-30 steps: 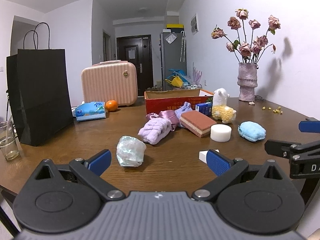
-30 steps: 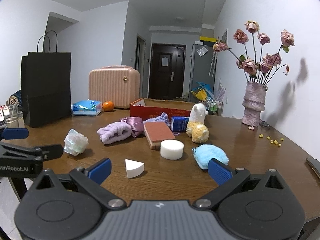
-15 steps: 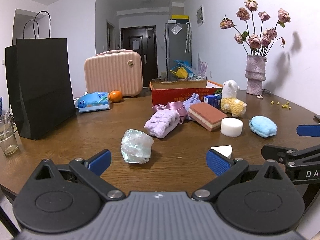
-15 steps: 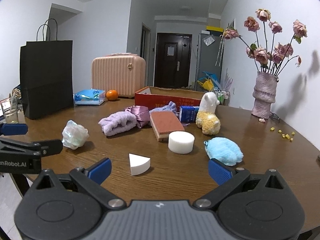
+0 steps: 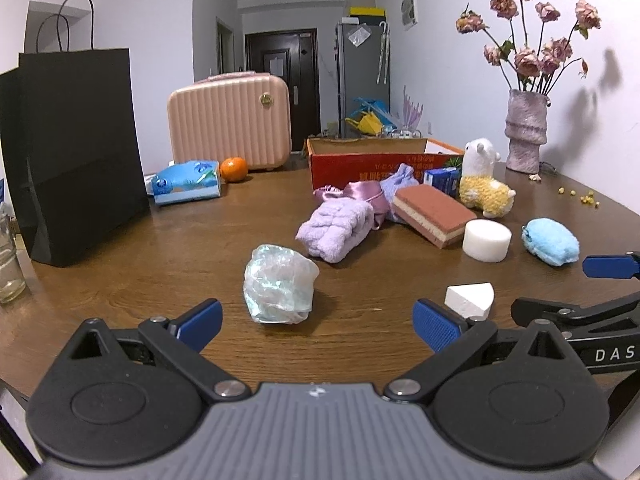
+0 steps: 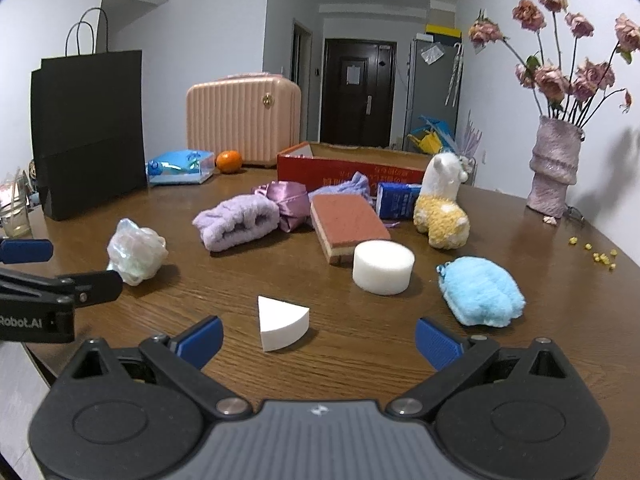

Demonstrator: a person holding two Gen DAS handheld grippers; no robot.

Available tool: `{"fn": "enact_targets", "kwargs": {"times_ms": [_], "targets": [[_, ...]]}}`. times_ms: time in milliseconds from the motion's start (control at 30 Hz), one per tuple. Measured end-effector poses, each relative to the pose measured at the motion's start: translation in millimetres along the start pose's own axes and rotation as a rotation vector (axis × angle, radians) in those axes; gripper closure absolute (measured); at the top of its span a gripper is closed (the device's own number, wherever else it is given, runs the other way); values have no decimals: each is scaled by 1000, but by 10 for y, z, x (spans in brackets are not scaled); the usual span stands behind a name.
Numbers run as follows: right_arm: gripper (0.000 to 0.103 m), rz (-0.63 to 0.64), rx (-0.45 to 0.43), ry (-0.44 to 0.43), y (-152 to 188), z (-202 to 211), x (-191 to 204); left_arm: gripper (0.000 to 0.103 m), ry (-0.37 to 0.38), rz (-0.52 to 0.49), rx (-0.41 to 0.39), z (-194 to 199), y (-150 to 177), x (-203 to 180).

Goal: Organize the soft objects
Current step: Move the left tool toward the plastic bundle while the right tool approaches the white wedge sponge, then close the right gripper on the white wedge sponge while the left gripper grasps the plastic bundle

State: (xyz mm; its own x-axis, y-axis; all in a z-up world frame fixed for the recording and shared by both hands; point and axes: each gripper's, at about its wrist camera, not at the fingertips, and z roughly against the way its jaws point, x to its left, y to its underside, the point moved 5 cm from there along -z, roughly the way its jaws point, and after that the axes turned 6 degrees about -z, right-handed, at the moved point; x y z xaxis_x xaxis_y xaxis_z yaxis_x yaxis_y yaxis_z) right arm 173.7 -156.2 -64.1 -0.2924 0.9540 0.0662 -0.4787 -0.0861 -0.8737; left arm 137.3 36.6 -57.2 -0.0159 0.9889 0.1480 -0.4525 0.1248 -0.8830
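Soft things lie across the wooden table point(image 5: 120, 264). A crumpled pale plastic wad point(image 5: 278, 285) sits just ahead of my open left gripper point(image 5: 318, 322). A white wedge sponge point(image 6: 281, 323) lies between the fingers' line of my open right gripper point(image 6: 319, 340). Farther off are a lilac fuzzy cloth point(image 6: 238, 226), a satin purple piece point(image 6: 288, 202), a brick-red sponge point(image 6: 348, 224), a white round sponge point(image 6: 383, 267), a blue fluffy pouch point(image 6: 480, 292) and a plush alpaca point(image 6: 442, 208). A red cardboard box point(image 6: 344, 166) stands open behind them.
A black paper bag point(image 5: 76, 148) stands at the left, with a glass point(image 5: 10, 276) at the table's left edge. A pink case point(image 5: 230, 120), an orange point(image 5: 233, 169) and a tissue pack point(image 5: 186, 187) sit at the back. A vase of dried roses point(image 6: 554, 168) stands back right.
Both grippers have moved forward over the table and risen a little; the plastic wad and the wedge sponge appear nearer. No object has moved and both grippers stay open.
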Motion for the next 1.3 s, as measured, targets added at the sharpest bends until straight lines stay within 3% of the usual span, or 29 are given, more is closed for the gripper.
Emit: {"fn": "enact_targets", "kwargs": {"times_ms": [267, 467, 733, 900, 967, 1300], "targets": [[2, 4, 48, -11, -13, -314, 13, 0, 3, 13, 39, -241, 20, 65], [8, 15, 88, -24, 11, -501, 54, 0, 13, 24, 41, -344, 11, 105], [30, 21, 122, -62, 26, -681, 105, 0, 14, 23, 37, -399, -20, 111], [58, 21, 120, -98, -5, -721, 132, 0, 9, 28, 40, -431, -28, 125], [63, 23, 118, -109, -11, -729, 144, 0, 9, 30, 41, -443, -29, 134], [72, 3, 108, -128, -29, -714, 121, 0, -1, 27, 45, -475, -47, 159]]}}
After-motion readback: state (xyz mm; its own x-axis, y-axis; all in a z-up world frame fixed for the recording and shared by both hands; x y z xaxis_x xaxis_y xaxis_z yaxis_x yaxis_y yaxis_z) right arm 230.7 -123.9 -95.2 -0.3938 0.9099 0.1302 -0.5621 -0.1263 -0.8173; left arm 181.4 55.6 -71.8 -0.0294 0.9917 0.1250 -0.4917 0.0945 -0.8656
